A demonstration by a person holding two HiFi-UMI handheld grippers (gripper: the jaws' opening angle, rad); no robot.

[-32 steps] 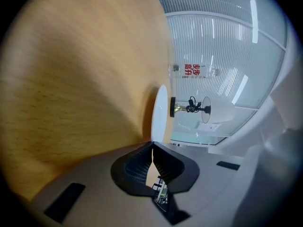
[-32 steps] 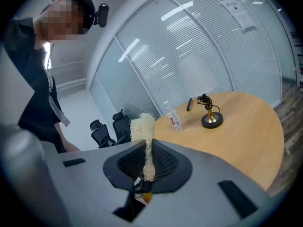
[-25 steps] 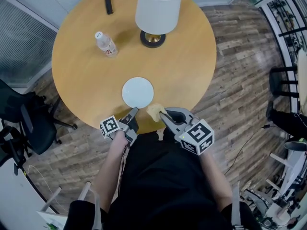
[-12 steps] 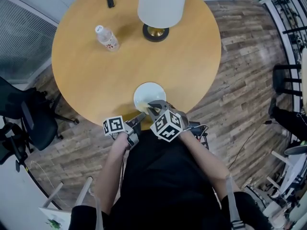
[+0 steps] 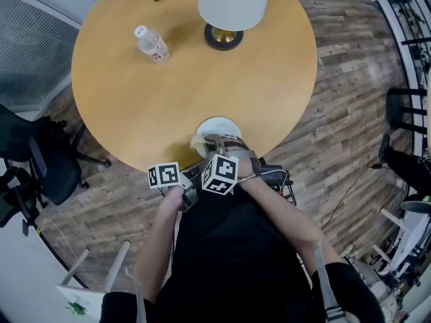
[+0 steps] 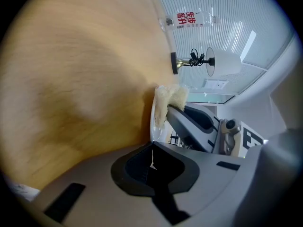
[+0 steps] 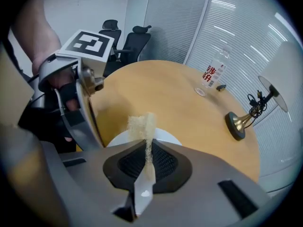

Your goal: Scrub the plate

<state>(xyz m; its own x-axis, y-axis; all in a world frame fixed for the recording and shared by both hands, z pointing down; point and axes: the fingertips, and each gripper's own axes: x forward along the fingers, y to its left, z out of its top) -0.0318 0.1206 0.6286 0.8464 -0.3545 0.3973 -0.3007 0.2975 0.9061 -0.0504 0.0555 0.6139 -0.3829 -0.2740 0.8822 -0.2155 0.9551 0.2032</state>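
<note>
Both grippers are moulded grey plastic. The left gripper [image 6: 151,151] has black pads set in a black shield-shaped hollow. The right gripper [image 7: 147,148] has the same hollow, its pads cross-hatched. Dark rectangular slots [image 7: 235,193] are cut in the body behind the jaws. Behind each pair of jaws sits a white cube printed with black square markers: the left cube [image 5: 163,175] and the right cube [image 5: 220,174]. A metal bolt [image 7: 91,81] marks the hinge behind the left jaws. The person wears black clothes [image 5: 229,247] with short sleeves [image 5: 342,289].

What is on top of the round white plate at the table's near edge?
A pale yellow sponge, clamped in the right gripper, lies on the round white plate, toward its left side. That gripper hides the plate's near part.
</note>
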